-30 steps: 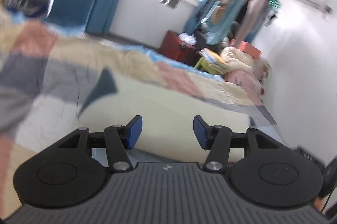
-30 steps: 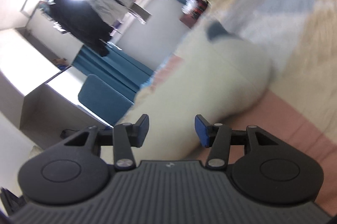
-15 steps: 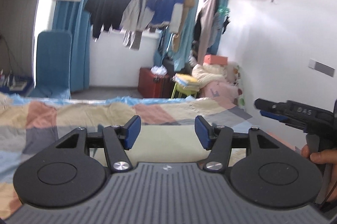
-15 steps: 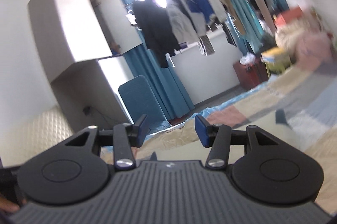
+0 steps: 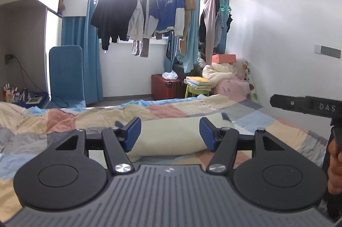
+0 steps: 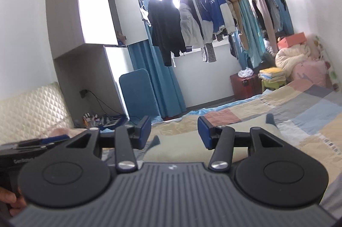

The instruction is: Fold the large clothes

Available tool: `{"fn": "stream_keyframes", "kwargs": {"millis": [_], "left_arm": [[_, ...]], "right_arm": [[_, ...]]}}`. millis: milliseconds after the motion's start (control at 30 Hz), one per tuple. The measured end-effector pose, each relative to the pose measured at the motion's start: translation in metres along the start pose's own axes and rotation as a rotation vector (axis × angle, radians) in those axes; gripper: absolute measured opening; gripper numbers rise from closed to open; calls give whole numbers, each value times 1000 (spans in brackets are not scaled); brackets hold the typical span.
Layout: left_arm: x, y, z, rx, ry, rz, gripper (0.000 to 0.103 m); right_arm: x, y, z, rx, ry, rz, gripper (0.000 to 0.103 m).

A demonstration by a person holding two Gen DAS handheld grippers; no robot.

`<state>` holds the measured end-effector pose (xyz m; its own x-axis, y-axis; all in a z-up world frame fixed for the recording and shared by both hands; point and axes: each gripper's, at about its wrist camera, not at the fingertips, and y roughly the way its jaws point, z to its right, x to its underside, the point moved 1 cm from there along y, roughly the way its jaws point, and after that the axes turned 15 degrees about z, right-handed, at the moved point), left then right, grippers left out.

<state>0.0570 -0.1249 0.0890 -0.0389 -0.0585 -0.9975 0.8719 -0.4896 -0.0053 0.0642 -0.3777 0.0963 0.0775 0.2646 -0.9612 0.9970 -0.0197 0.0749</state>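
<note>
cream garment (image 5: 171, 137) lies folded into a compact bundle on the patchwork bedspread (image 5: 64, 120). left gripper (image 5: 170, 134) hangs above it empty, jaws opening; right gripper (image 6: 174, 133) is spread and empty too, likely clear because folding looks finished.

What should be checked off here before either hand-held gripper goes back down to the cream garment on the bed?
1. Left hand-held gripper empty: ok, jaws opening, nothing between them.
2. Right hand-held gripper empty: ok, jaws apart, no cloth pinched.
3. Cream garment lying on the patchwork bedspread: ok, a rounded folded bundle.
4. Fold neat and finished: cannot tell, near edge hidden behind the gripper bodies.
5. Grippers clear of each other: ok, side by side, apart.
6. Other clothes on the bed waiting for folding: cannot tell.
</note>
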Motion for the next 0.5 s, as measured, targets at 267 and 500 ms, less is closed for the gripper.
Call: {"fn": "stream_keyframes", "kwargs": {"millis": [267, 500], "left_arm": [[31, -6, -9, -44, -8, -25, 68], [52, 7, -20, -61, -39, -55, 69]], "right_arm": [[28, -14, -5, 47, -60, -24, 52], [51, -14, -7, 84, -87, -63, 52]]}}
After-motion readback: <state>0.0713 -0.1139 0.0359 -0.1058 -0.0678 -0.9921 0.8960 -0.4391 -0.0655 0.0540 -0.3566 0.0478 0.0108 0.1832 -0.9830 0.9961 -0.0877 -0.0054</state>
